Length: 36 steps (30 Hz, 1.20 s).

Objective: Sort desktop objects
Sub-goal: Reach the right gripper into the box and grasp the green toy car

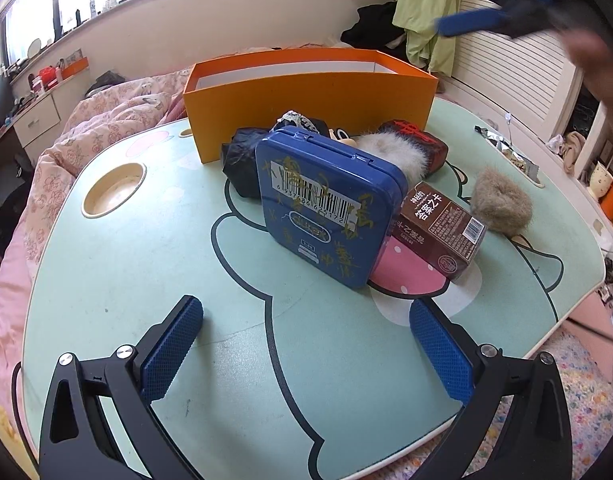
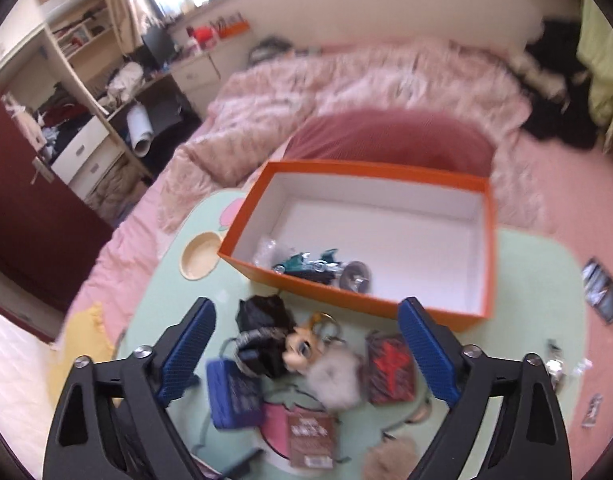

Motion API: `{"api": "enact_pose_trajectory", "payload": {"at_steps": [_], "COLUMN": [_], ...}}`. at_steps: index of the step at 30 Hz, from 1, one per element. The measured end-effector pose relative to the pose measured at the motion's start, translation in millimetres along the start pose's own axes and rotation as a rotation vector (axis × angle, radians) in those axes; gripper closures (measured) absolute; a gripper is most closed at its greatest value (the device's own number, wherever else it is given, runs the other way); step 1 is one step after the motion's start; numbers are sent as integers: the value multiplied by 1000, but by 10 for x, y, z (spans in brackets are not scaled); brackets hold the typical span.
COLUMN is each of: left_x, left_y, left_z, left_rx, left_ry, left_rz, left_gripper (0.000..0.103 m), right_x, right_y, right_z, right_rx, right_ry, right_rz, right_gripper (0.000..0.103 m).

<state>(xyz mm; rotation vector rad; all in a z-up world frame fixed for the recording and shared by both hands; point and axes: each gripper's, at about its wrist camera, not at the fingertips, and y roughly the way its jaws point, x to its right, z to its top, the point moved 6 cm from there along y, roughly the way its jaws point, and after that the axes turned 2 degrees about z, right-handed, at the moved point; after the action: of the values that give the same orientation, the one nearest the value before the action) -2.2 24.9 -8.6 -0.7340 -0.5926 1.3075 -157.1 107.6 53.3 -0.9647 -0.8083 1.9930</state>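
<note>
A blue tin (image 1: 330,204) leans on a pile in the middle of the green table (image 1: 146,264). A brown card box (image 1: 438,232) lies to its right, with a black bundle (image 1: 242,164), white fur ball (image 1: 394,152) and red-black box (image 1: 422,140) behind. An orange box (image 1: 306,96) stands at the back. My left gripper (image 1: 306,344) is open and empty, low in front of the tin. My right gripper (image 2: 306,360) is open and empty, high above the pile (image 2: 298,356). The orange box (image 2: 386,304) holds a teal toy car (image 2: 306,264) and a metal piece (image 2: 354,276).
A tan fur puff (image 1: 500,200) lies at the table's right. A round cup hole (image 1: 114,190) is at the left. A foil wrapper (image 1: 506,152) lies near the far right edge. A bed with pink bedding (image 2: 346,80) lies behind the table.
</note>
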Motion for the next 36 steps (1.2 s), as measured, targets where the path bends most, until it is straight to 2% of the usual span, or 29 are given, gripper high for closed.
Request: {"api": "enact_pose_trajectory", "payload": {"at_steps": [2,6,9,11,16,19,23,25,26,28,29,31,32,33,35,36], "left_x": [-10,-92,-113,-111,-110,-118,-107,-109,-109,-110,-108,-106,-102,-102,-99,-101], "left_y": [-4,-2,30,49,65,69,68,72,73,72,70,66,64,64,62,63], "left_z": [-2,-16,3,15,38,43,58,67,68,73,73,73,76,79,82,88], "left_rx": [6,18,21,27,40,44,45,45,46,47,49,51,51,52,53,54], "left_ry": [-1,-17,-13,-6,5,8,10,11,12,12,13,13,13,14,15,16], "left_rz": [-2,7,12,8,2,-1,-4,-6,-7,-8,-8,-7,-6,-6,-5,-5], "left_gripper": [0,0,0,0,0,0,0,0,0,0,0,0,0,0,0,0], "right_x": [110,244,262,258,356,336,271,284,313,385,454,527,589,668,781,792], "right_y": [248,490,645,751,965,1065,1104,1108,1098,1068,1052,1020,982,948,867,849], "right_z": [186,370,391,361,330,295,250,254,276,326,340,383,417,463,556,572], "right_rx": [-92,-199,-290,-343,-389,-420,-436,-427,-422,-444,-446,-414,-391,-362,-284,-267], "right_ry": [58,86,86,88,107,91,-5,-30,-23,76,108,86,81,59,20,18], "right_rz": [2,8,22,23,-34,-25,-35,-31,-21,88,93,74,36,-43,-138,-131], "right_gripper": [22,22,23,30,43,43,28,28,44,70,70,71,84,90,93,92]}}
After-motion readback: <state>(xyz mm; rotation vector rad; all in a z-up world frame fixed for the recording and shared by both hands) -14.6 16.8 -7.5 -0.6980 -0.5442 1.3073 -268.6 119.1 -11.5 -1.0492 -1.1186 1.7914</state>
